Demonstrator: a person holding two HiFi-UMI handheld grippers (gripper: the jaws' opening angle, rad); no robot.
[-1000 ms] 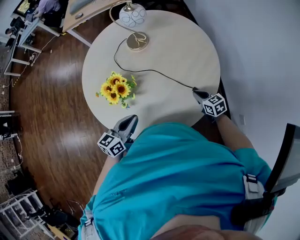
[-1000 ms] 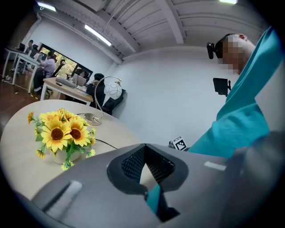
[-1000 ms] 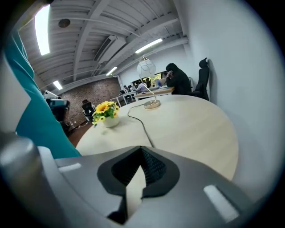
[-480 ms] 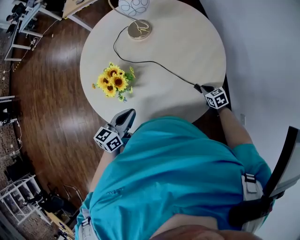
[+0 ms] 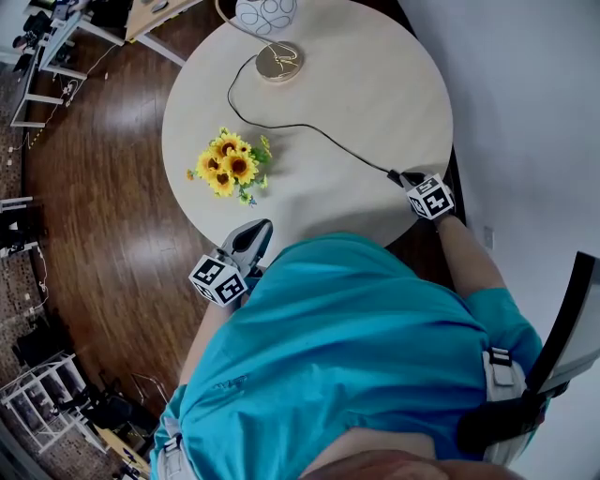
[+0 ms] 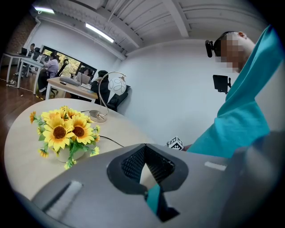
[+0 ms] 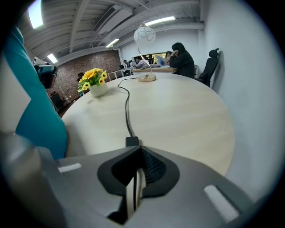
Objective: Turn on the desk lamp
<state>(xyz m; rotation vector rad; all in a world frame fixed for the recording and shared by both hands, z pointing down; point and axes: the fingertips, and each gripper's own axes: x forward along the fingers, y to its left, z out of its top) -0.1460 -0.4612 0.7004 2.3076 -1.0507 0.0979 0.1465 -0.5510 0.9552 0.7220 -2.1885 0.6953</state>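
The desk lamp stands at the table's far side, with a gold base (image 5: pixel 278 60) (image 7: pixel 147 78) and a white globe shade (image 5: pixel 265 11) (image 7: pixel 144 34) on a curved stem. I cannot tell if it is lit. Its black cord (image 5: pixel 309 128) (image 7: pixel 126 104) runs across the table to an inline switch (image 7: pixel 132 141) (image 5: pixel 395 174). My right gripper (image 5: pixel 406 179) (image 7: pixel 136 150) is shut, its tips right at that switch. My left gripper (image 5: pixel 255 234) (image 6: pixel 144 145) is shut and empty, held at the table's near edge beside the person's body.
A small vase of sunflowers (image 5: pixel 228 166) (image 6: pixel 64 130) stands on the round pale table (image 5: pixel 375 84), left of the cord. A white wall runs close along the table's right side. Wooden floor and office desks with people lie to the left and behind.
The head view has shifted a little. My right gripper has tucked closer onto the cord's switch; the left gripper has barely moved.
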